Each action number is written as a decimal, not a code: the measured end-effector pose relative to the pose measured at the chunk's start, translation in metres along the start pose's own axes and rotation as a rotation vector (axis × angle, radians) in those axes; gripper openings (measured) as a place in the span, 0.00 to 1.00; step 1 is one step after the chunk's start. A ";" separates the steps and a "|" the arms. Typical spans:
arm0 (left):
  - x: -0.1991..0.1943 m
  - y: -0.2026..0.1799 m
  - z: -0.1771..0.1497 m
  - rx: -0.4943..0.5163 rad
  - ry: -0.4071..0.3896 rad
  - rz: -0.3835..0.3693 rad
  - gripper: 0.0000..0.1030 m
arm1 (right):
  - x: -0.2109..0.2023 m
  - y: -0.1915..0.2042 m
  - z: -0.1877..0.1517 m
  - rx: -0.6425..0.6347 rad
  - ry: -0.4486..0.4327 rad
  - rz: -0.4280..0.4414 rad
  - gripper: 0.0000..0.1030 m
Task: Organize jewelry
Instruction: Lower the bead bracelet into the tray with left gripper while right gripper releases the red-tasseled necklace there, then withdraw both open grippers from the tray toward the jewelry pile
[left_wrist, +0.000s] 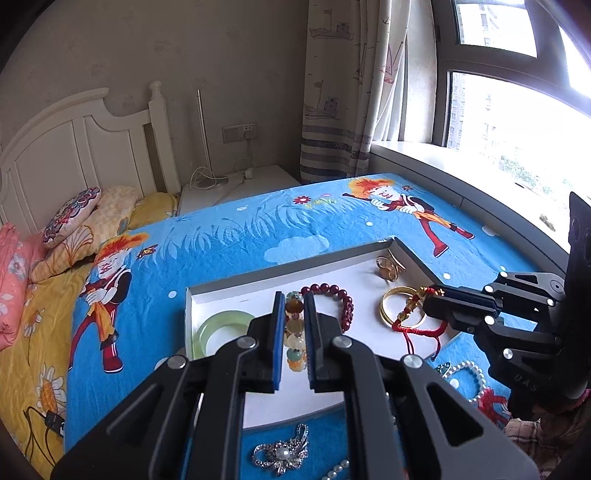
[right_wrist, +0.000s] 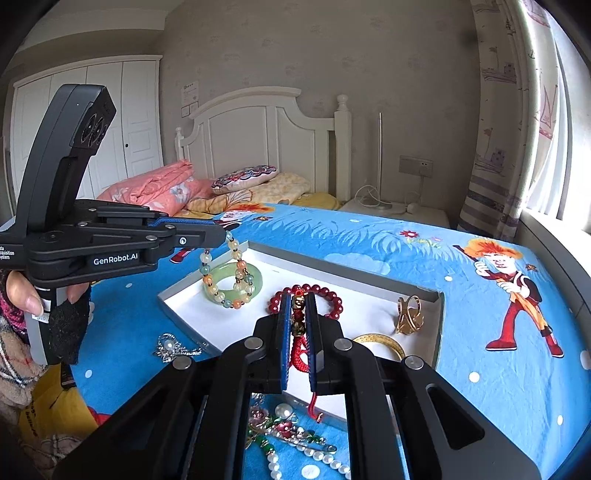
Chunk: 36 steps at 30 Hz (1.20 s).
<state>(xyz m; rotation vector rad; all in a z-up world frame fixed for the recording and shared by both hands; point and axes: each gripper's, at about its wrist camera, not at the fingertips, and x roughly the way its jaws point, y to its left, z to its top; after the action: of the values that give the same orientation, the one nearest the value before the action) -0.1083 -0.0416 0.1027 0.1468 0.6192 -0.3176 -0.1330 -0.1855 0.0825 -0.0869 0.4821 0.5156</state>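
Daylight from overexposed window (left_wrist: 517, 122); fisheye-warped edges.

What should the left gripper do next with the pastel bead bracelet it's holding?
Probably lower it into the white tray: the left gripper is shut on the pastel bead bracelet, which dangles above the green bangle, so aim for bare tray beside it.
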 end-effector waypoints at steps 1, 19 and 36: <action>0.003 -0.001 0.000 -0.002 0.005 -0.004 0.09 | 0.002 0.000 0.001 -0.003 -0.006 -0.010 0.07; 0.046 0.026 -0.050 -0.066 0.141 0.062 0.63 | 0.047 0.022 -0.007 -0.109 0.160 -0.010 0.42; -0.013 0.046 -0.080 -0.077 -0.003 0.298 0.98 | -0.009 -0.061 -0.025 0.152 0.097 -0.078 0.44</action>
<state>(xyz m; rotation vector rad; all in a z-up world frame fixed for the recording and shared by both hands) -0.1466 0.0233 0.0479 0.1619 0.5964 -0.0057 -0.1200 -0.2476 0.0624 0.0155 0.6087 0.3979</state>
